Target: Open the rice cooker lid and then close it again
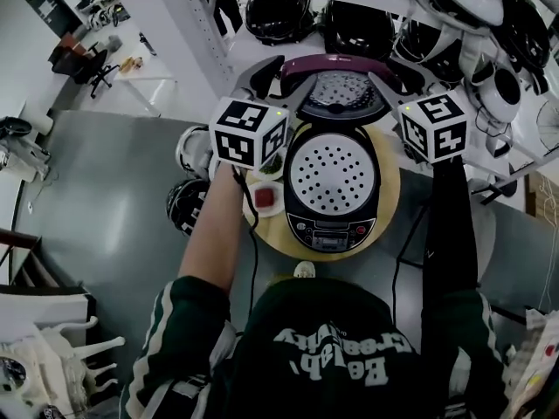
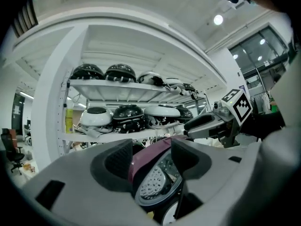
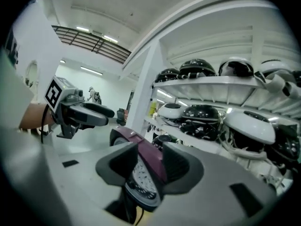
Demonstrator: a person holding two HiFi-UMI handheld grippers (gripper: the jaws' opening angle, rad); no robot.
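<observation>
The rice cooker [image 1: 330, 182] stands on a round wooden table [image 1: 390, 201] with its maroon lid [image 1: 341, 90] raised upright, the perforated inner plate facing me. My left gripper [image 1: 265, 77] is at the lid's left edge. In the left gripper view the lid [image 2: 155, 182] lies between the jaws of my left gripper [image 2: 150, 160], which stand wide and look open. My right gripper [image 1: 389, 81] is at the lid's right edge. In the right gripper view the pads of my right gripper [image 3: 145, 166] sit against both sides of the lid's rim [image 3: 123, 135].
White shelves [image 1: 210, 24] full of helmets stand close behind the cooker. A small dish with something red [image 1: 265, 197] lies left of the cooker on the table. More helmets [image 1: 185, 206] lie on the floor at the left. A cable [image 1: 253, 260] hangs off the table's front.
</observation>
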